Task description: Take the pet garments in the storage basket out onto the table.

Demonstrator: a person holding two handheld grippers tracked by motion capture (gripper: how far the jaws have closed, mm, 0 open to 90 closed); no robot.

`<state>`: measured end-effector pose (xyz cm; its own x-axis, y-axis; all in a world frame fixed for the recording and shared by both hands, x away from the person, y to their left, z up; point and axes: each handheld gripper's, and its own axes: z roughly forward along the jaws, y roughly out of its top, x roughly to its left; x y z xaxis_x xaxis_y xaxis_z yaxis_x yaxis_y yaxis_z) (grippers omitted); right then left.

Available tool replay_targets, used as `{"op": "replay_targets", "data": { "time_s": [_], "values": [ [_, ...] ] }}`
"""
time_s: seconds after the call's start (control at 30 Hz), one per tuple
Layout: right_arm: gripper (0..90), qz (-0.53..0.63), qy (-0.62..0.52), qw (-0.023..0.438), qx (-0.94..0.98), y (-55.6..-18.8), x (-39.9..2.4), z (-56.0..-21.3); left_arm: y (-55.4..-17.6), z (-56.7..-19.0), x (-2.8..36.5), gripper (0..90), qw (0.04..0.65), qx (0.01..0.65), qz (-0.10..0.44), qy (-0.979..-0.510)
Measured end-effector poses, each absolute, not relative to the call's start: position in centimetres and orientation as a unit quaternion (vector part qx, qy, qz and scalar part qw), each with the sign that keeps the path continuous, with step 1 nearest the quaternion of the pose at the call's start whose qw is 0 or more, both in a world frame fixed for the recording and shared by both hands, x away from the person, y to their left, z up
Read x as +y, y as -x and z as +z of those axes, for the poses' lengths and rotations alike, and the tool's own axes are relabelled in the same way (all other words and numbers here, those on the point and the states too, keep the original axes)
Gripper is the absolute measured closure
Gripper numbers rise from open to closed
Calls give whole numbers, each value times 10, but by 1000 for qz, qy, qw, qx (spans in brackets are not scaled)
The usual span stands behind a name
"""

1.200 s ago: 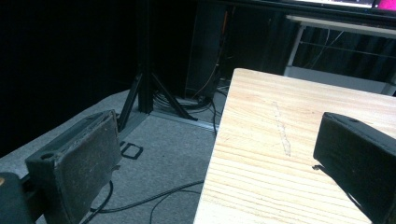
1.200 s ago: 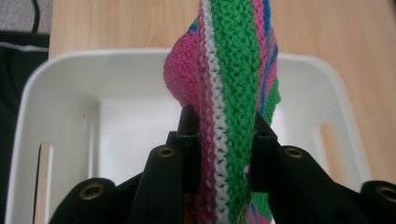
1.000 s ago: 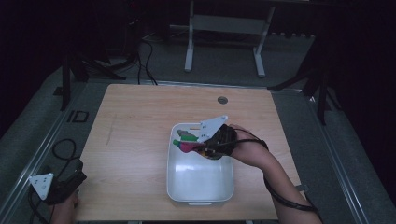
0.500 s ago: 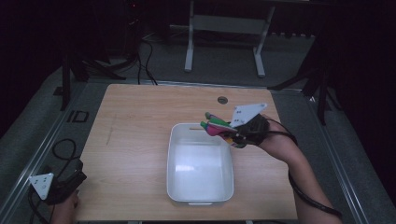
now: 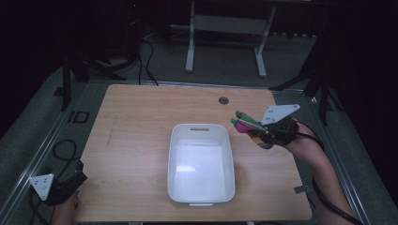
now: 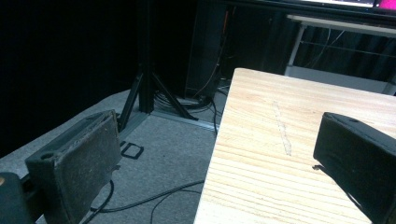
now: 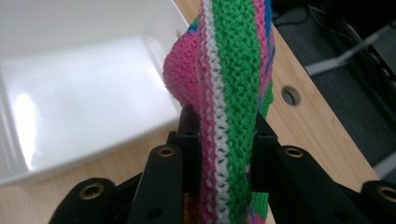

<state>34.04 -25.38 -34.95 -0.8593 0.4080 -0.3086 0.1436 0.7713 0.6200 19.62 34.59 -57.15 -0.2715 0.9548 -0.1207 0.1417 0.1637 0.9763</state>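
Note:
My right gripper (image 5: 253, 129) is shut on a knitted cloth (image 5: 248, 125) striped pink, green and white. It hovers over the wooden table just right of the white bin (image 5: 201, 199). In the right gripper view the knitted cloth (image 7: 229, 84) stands clamped between the black jaws, with the empty white bin (image 7: 70, 46) behind it to the left. My left gripper (image 5: 70, 183) rests off the table's front left corner. In the left gripper view its jaws stand wide apart with nothing between them (image 6: 219, 163).
The white bin sits mid-table, empty. A round cable hole (image 5: 223, 100) lies near the table's far edge. Stands and cables (image 5: 145, 51) crowd the floor beyond the table. A faint scratch mark (image 6: 282, 130) runs along the wood near the left gripper.
My right gripper has carried the knitted cloth out of the bin and rightward, past its right rim. The left gripper has stayed put.

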Motion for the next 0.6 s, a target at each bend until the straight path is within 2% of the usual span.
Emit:
{"op": "replay_targets", "data": {
  "time_s": [0.3,0.5,0.6],
  "values": [
    [723,296,-194,231,906,-346,-286,-364,-196,-571,346,12,421,635,481,-432],
    [723,289,-214,218,907,-354,-290,-386,-196,-571,346,12,421,636,481,-433],
    [723,265,-227,209,913,-363,-286,-413,-197,-571,346,12,421,635,481,-433]
  ]
}}
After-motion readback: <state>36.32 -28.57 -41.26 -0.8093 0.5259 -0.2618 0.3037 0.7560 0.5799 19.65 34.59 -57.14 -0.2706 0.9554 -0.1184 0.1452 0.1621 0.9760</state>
